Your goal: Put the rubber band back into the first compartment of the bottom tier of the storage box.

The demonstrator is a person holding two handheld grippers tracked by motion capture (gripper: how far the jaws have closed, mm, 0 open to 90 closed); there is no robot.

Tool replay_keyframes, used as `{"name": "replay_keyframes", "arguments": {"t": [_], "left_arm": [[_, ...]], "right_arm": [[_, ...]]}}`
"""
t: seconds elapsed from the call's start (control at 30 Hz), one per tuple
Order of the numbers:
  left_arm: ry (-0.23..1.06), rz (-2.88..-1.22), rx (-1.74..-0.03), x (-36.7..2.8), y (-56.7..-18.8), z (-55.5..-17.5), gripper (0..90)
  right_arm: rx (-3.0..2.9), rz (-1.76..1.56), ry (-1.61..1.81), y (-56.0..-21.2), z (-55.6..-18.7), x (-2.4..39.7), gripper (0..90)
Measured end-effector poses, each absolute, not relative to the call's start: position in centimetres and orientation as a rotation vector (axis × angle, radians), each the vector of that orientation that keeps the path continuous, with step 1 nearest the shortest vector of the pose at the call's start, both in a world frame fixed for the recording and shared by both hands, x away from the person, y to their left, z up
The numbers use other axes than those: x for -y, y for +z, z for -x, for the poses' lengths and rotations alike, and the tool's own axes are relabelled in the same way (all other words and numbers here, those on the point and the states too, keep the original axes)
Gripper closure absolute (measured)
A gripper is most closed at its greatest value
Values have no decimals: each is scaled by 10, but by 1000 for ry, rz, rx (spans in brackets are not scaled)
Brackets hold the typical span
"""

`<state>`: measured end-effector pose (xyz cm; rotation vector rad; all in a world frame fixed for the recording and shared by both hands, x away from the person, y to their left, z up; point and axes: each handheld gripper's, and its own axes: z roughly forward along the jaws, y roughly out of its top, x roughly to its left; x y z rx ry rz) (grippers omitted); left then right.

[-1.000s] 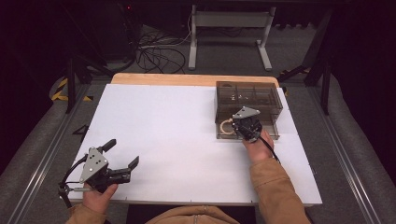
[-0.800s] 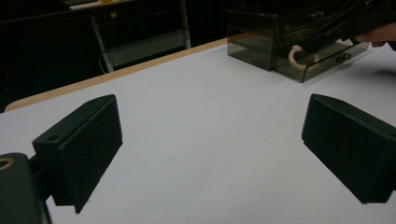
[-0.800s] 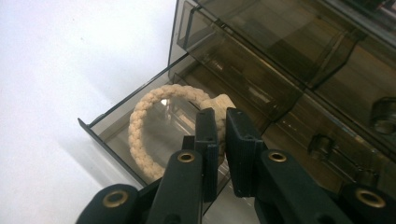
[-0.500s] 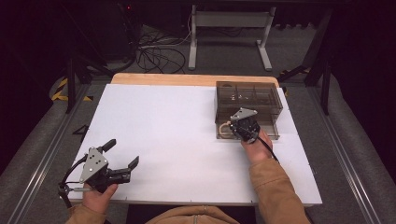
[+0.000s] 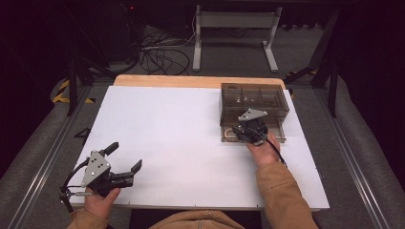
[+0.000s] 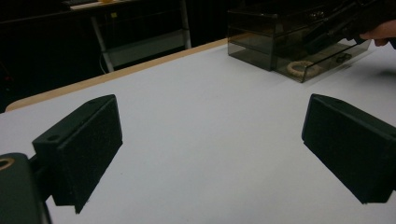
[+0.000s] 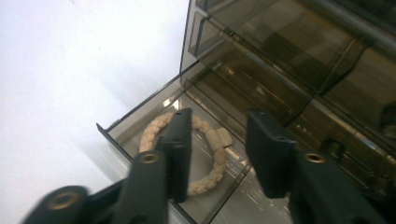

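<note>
Left gripper [image 5: 125, 168]: near tabletop [image 5: 181, 133] edge, jaws wide apart, idle. Right gripper [image 7: 218, 149]: jaws just opening, nothing clamped, over pulled-out drawer [image 7: 140, 122]. Beaded bracelet [image 7: 209, 173]: lies in drawer of smoked organiser box [image 5: 254, 102]; apparently deposited, drawer closing outstanding

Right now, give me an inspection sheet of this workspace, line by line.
Surface: white rectangular tabletop with a pale wooden far edge, bare in the middle.
Job's things: smoky transparent plastic drawer box; its bottom drawer is pulled out, and a cream braided bracelet lies inside.
Clutter: nothing seen.
Grippers: right gripper above the open drawer, its jaws just opened, nothing between them; left gripper above bare table, jaws wide apart.
Cables: black gripper cable by the left hand; loose cables on the floor beyond.
Surroundings: dark room, grey metal frame behind the table.
</note>
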<state>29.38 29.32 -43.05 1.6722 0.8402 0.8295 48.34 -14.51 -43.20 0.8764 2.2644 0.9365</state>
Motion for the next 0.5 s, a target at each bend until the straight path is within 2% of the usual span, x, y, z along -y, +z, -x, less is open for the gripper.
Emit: {"name": "replay_keyframes", "arguments": {"t": [0.37,0.5], "left_arm": [[830,-1671,-840,-293,-430,-294,55],[831,-1670,-840,-293,-430,-294,55]], "right_arm": [[-2190,-857,1120,-406,-469,152,318],[-2147,-833,1185,-393,-460,154,267]]}}
